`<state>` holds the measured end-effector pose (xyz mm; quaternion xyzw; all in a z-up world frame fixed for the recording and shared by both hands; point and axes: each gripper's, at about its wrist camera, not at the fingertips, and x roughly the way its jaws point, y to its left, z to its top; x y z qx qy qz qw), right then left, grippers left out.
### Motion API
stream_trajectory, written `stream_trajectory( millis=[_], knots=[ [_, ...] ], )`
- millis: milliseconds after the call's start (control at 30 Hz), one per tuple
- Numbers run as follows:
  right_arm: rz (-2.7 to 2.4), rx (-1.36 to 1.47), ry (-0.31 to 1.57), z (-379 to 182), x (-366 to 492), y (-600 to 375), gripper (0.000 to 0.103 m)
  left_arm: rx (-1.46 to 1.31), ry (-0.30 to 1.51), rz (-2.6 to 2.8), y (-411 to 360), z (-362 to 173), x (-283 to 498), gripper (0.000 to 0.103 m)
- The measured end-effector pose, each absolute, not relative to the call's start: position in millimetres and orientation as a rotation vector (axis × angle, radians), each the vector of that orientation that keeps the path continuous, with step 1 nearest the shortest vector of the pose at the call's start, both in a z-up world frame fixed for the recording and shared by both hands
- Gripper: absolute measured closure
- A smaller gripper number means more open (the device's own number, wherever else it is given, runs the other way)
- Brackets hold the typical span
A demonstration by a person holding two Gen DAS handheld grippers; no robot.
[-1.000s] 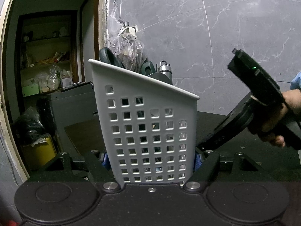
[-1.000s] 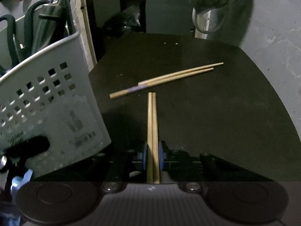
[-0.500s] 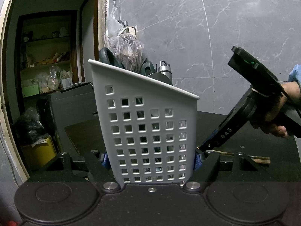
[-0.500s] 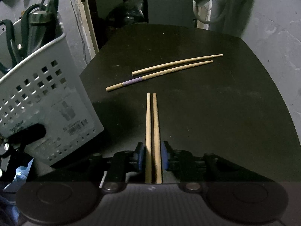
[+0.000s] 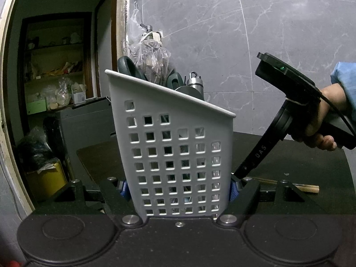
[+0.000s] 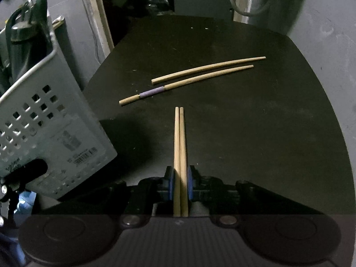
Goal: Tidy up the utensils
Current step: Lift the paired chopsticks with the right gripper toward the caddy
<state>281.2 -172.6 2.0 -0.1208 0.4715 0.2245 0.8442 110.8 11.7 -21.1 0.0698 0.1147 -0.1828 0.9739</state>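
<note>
A white perforated utensil basket (image 5: 178,151) is clamped between the blue pads of my left gripper (image 5: 178,191), which holds it tilted above the table. Dark green handles and a steel utensil stick out of its top. In the right wrist view the same basket (image 6: 44,120) leans at the left. My right gripper (image 6: 180,184) has a pair of plain wooden chopsticks (image 6: 180,144) between its pads, and the jaws are closing on them. Two more chopsticks (image 6: 207,67) lie on the black table ahead, the nearer one (image 6: 191,80) with a purple band.
The black table (image 6: 255,122) is rounded, with a grey marble wall close behind it. A hand in a blue sleeve (image 5: 320,120) holds the right gripper's body (image 5: 262,153) just right of the basket. A doorway with cluttered shelves (image 5: 55,77) opens at the left.
The right gripper drew back from the loose chopsticks with its pair. The held sticks spread slightly apart, then came together again. The left gripper and basket stayed still.
</note>
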Motion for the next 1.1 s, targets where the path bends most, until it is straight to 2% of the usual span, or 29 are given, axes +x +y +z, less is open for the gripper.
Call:
stream_trajectory(
  millis=[233,733,1100],
  knots=[
    [0.487,-0.119,0.931,-2,277,-194,0.090,0.139,0.230,-0.369,10,-20,110,0.026],
    [0.541,-0.063,0.851,2,257,-207,0.090,0.140,0.230,-0.368,11,-20,110,0.026],
    [0.603,0.142,0.650,14,233,-242,0.090,0.140,0.230,-0.366,12,-21,110,0.026]
  ],
)
